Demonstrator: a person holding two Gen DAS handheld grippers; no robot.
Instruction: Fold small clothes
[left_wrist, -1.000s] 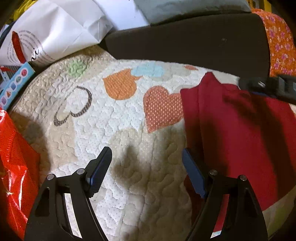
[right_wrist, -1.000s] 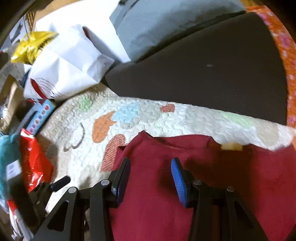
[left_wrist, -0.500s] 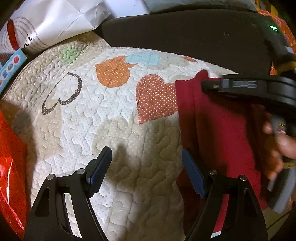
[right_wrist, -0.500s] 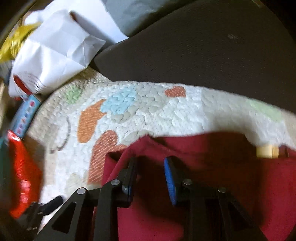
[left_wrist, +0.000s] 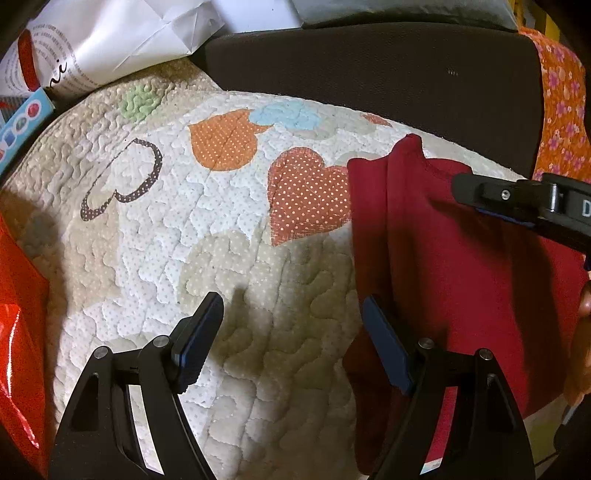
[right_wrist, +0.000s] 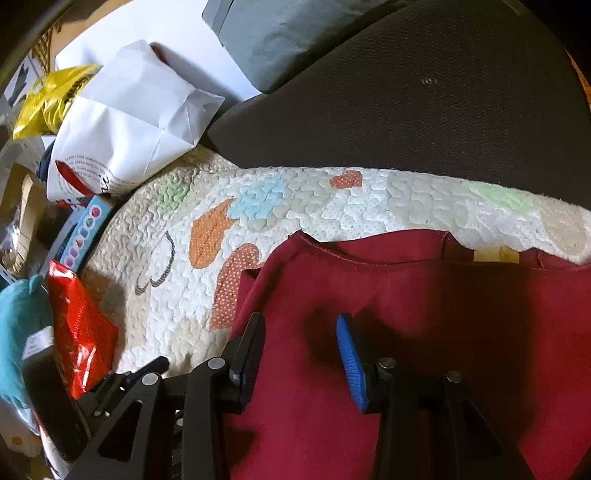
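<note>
A dark red garment (left_wrist: 461, 266) lies flat on a quilted mat with heart patches (left_wrist: 207, 236), its left side folded inward. In the right wrist view the garment (right_wrist: 424, 314) fills the lower right, with a yellow label at its collar. My left gripper (left_wrist: 291, 325) is open and empty, over the mat at the garment's left edge. My right gripper (right_wrist: 301, 343) is open and empty above the garment's left part; it also shows in the left wrist view (left_wrist: 517, 199) at the right.
A dark cushion (right_wrist: 424, 110) borders the mat's far side. A white paper bag (right_wrist: 129, 125), a yellow bag (right_wrist: 48, 99), a blue box (right_wrist: 79, 232), a red foil bag (right_wrist: 77, 332) and a teal plush (right_wrist: 18, 325) crowd the left. Orange floral cloth (left_wrist: 561, 110) lies at the far right.
My right gripper has drawn back from the garment's collar edge and its jaws have opened wider. The left gripper has barely moved and stays open.
</note>
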